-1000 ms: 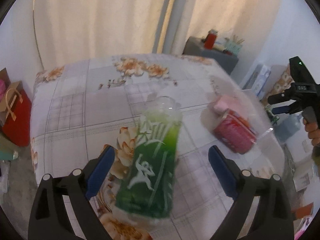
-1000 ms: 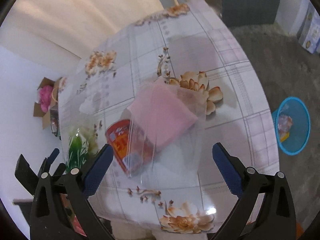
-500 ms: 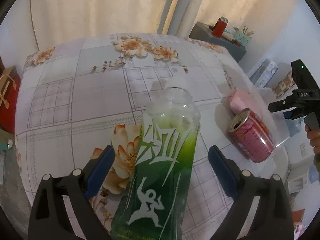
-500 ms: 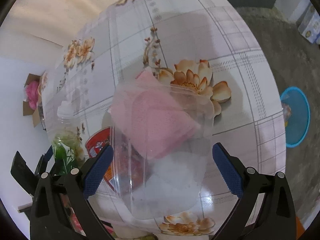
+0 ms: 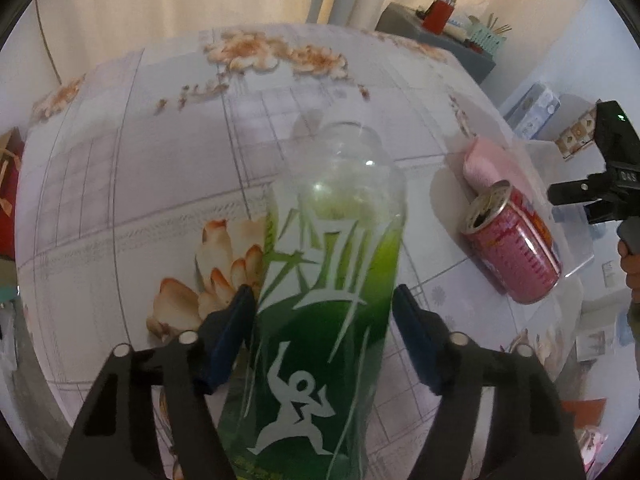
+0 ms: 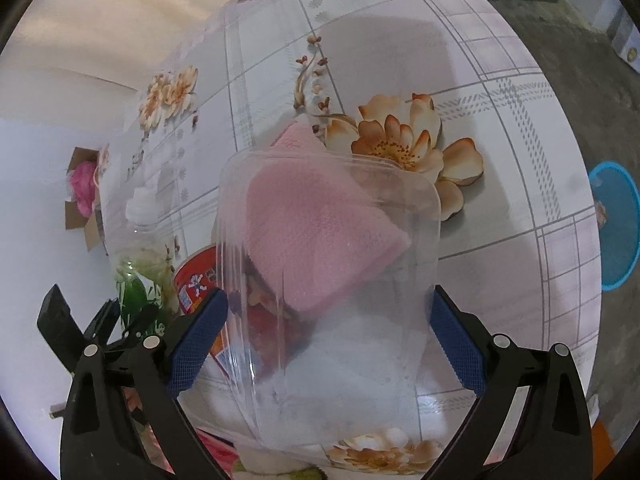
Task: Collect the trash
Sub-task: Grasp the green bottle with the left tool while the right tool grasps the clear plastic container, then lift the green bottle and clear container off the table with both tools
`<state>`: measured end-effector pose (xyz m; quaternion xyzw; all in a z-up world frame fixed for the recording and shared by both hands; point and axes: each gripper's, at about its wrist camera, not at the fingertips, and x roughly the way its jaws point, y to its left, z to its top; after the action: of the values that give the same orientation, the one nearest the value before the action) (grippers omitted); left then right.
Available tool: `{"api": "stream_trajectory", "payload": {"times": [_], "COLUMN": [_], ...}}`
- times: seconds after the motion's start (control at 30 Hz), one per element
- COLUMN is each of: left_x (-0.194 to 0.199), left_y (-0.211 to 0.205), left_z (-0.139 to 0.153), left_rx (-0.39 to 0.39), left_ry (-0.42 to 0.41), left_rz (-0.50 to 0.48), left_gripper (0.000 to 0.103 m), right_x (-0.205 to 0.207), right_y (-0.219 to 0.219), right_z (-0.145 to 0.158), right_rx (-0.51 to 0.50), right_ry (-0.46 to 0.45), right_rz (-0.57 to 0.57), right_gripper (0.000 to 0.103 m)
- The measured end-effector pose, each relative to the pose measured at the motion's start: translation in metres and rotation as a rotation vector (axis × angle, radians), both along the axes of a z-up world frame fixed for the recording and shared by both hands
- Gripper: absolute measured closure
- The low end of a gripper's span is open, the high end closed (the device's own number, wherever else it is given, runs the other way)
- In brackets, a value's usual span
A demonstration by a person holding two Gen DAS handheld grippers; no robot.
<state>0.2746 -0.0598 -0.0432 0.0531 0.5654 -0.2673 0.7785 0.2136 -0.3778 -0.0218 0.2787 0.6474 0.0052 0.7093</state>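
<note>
**Two grabs at once: bottle on the left, clear box on the right**

Two pieces of trash sit between two claws on the flowered table [image 5: 120,184]. The left claw [image 5: 324,300] straddles the green bottle [image 5: 320,320], which stands upright at the near edge of the table. Its jaws are closing: the blue left pad looks to be touching the label, while whether the right pad has reached the bottle cannot be told. To do this well, keep the claw level across the bottle's body, below the clear shoulder, so both pads meet the straight part of the wall. An empty plastic bottle will likely dent and slip if pinched off-centre, so finish closing before lifting.

The right claw [image 6: 328,328] is spread wide around the clear plastic box [image 6: 328,320], a pad just beside each long wall; whether either pad presses it cannot be told. The box lies near the table's right edge, over a pink cloth [image 6: 316,232] and against the red can [image 5: 512,248] lying on its side. Thin walls like these probably buckle, so squeeze gently and lift straight up, so as not to drag the cloth or roll the can.

A blue bin [image 6: 616,224] waits on the floor, far right.
</note>
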Motion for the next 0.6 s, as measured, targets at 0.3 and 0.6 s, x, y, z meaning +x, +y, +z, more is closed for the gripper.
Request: {"api": "stream_trajectory", "payload": {"times": [0.3,0.6], "left_x": [-0.01,-0.066], "left_y": [0.012,0.023], "left_z": [-0.001,0.01], "left_rx": [-0.038,-0.076], "left_ry": [0.088,0.053], "left_rz": [0.028,0.019], "left_gripper": [0.044,0.046], "right_x": [-0.017,-0.053], "right_y": [0.003,0.003], "right_z": [0.012,0.025], "right_rx": [-0.033,-0.032], "right_ry": [-0.073,-0.171], "right_rz": [0.062,0.089], "right_gripper": [0.017,0.02]}}
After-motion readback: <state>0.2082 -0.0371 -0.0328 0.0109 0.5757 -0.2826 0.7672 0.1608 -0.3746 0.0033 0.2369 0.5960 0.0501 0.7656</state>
